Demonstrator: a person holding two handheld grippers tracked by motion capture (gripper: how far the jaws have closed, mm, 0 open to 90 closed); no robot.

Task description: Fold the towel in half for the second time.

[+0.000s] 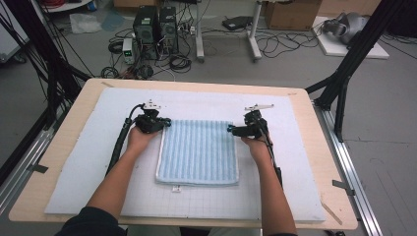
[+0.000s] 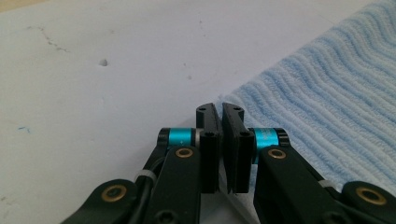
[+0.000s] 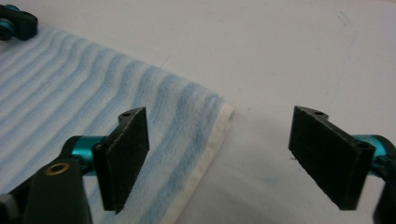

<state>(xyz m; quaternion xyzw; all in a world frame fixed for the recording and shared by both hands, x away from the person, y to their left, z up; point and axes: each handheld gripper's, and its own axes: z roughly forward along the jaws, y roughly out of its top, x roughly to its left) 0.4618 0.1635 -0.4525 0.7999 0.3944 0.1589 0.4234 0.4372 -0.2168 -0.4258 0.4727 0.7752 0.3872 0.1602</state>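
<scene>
A folded light-blue striped towel (image 1: 197, 152) lies flat on the white mat (image 1: 88, 167) that covers the wooden bench (image 1: 64, 142), near the middle of the mat and a little toward the near edge, with a small white tag showing at its near hem. The left gripper (image 1: 165, 123) sits at the towel's far left corner. In the left gripper view its fingers (image 2: 211, 144) are pressed nearly together, right at the towel's corner edge; whether any cloth is caught between them I cannot tell, since the tips hide the hem there. The right gripper (image 1: 230, 129) is at the towel's far right corner, its fingers (image 3: 125, 151) spread wide. In the right gripper view one finger hangs over the striped cloth and the other over bare mat, so the towel's white-hemmed corner (image 3: 223, 122) lies in the gap between them, not pressed by either. The person's forearms come in from the bench's near edge, one at each side of the towel.
</scene>
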